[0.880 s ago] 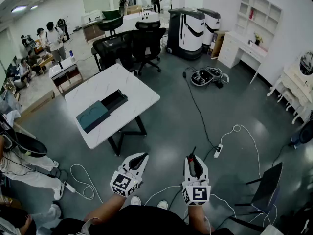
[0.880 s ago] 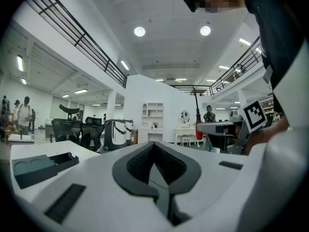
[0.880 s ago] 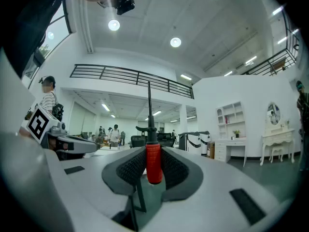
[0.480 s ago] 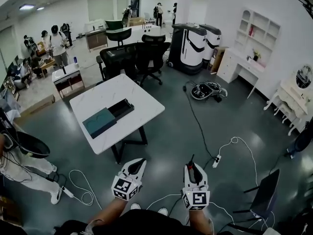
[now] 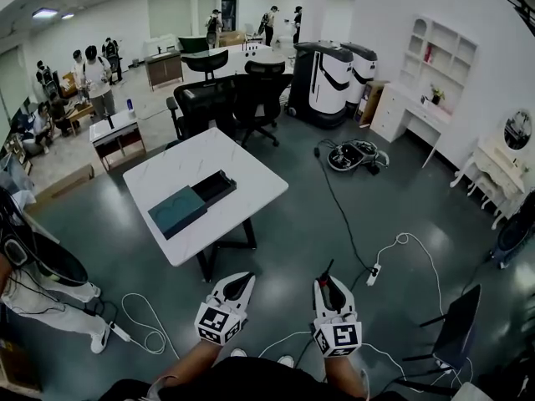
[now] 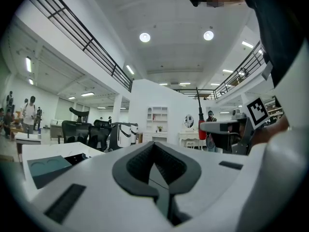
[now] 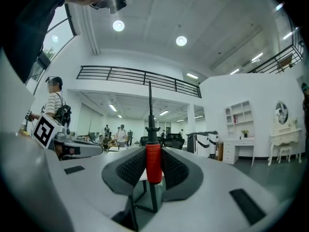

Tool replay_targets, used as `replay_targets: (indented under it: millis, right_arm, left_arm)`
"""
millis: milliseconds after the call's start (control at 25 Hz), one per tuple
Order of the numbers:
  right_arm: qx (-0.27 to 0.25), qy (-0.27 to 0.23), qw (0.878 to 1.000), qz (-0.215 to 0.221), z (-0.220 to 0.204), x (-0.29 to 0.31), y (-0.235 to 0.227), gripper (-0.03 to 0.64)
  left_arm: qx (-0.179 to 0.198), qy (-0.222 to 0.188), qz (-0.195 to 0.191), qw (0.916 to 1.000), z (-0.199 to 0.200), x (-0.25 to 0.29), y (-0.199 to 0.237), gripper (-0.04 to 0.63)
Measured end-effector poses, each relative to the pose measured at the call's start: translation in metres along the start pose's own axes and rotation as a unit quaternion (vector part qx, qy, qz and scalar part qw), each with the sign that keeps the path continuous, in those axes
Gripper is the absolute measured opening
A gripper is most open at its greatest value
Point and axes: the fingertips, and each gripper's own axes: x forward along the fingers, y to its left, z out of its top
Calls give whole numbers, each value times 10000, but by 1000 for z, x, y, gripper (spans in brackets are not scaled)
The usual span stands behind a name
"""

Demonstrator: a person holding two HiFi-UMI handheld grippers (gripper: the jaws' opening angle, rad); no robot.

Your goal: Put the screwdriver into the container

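The right gripper (image 5: 328, 284) pinches the red-handled screwdriver (image 7: 153, 162) between its pads, shaft pointing forward, well short of the white table (image 5: 247, 170). On that table lies the dark container (image 5: 213, 189), its teal lid (image 5: 177, 211) slid partly aside. The left gripper (image 5: 241, 281), also short of the table, has its jaws pressed together on nothing

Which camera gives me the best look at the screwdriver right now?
The right gripper view: the screwdriver fills the middle, its red handle clamped between the jaws of the right gripper, shaft pointing away from the camera. The head view shows only its dark tip and a sliver of red. The left gripper view shows it small, off to the side.
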Motion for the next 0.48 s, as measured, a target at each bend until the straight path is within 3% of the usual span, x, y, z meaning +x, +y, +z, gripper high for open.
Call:
replay_targets:
  millis: [480]
  right_arm:
    - [94, 56, 9999, 94, -6, 55, 34, 107]
  left_arm:
    - [10, 70, 84, 9999, -9, -15, 62, 6]
